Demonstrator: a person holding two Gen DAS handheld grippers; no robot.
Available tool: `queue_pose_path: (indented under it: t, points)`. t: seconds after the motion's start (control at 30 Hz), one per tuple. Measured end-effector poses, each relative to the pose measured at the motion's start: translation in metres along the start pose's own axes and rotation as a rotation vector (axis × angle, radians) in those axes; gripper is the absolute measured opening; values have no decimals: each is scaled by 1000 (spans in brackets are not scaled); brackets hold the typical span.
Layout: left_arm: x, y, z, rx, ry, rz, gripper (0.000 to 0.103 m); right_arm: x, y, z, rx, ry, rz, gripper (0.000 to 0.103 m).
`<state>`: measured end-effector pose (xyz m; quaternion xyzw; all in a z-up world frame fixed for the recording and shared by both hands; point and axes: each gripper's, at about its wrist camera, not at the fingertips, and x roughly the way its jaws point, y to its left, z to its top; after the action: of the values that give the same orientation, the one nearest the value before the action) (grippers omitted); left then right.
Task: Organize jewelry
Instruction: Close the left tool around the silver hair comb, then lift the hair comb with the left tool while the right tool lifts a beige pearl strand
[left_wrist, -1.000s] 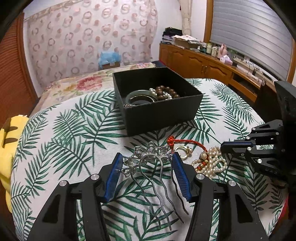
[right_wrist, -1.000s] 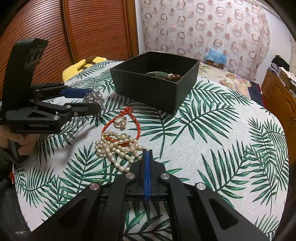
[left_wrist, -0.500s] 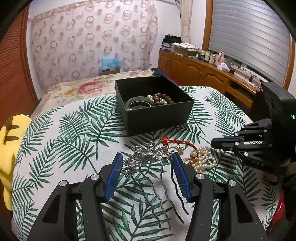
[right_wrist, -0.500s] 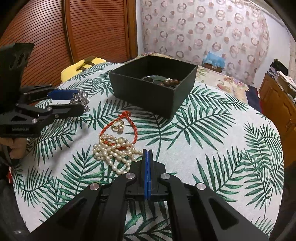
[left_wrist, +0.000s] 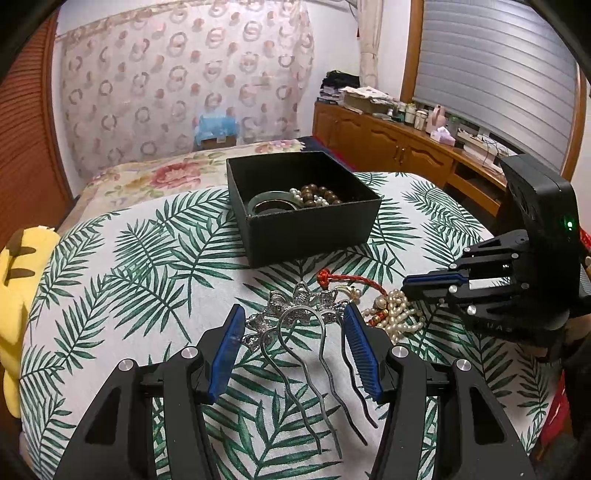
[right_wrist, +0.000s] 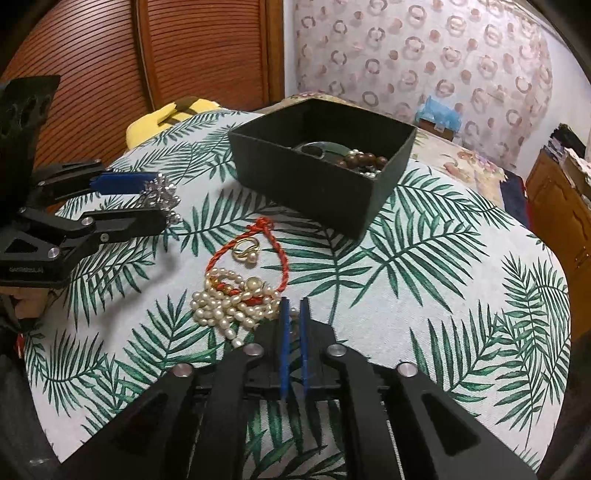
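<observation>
Pearls (right_wrist: 229, 310) lie just ahead-left of my right gripper (right_wrist: 293, 306), whose jaws are opening, nothing between them. My left gripper (left_wrist: 295, 325) clamps the hair comb (left_wrist: 306, 332), prongs trailing back toward me.

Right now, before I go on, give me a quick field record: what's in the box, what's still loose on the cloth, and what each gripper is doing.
box: open; holds a bangle and a brown bead bracelet
hair comb: silver, between the left gripper pads, which grip it at its sides
pearl strand: heaped on the cloth
red cord: looped beside the pearls
ring: inside the cord loop
right gripper: jaws opening, nothing between them, at the pearls' edge
</observation>
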<state>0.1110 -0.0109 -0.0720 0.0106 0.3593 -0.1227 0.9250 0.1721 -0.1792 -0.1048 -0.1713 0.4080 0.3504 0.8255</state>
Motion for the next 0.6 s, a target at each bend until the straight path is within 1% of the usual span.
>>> queue_pose_path:
  t: [0.4,0.43,0.47,0.53,0.6]
  points:
    - [1,-4,-1,2,0,-3,53,2,3,2,-23,22,-37,9]
    - [1,-4,-1,2,-1,-4,53,3,4,2,-26,22,-37,8]
    - [1,-3,-1,2,0,-2,53,2,3,1,-27,22,-32,5]
    - [1,-4,-1,3,-2,-4,53,2,2,1,-27,22,-30,5]
    - [1,-5,-1,4,-3,-3,53,-1,0,1,-21,14,-49,5]
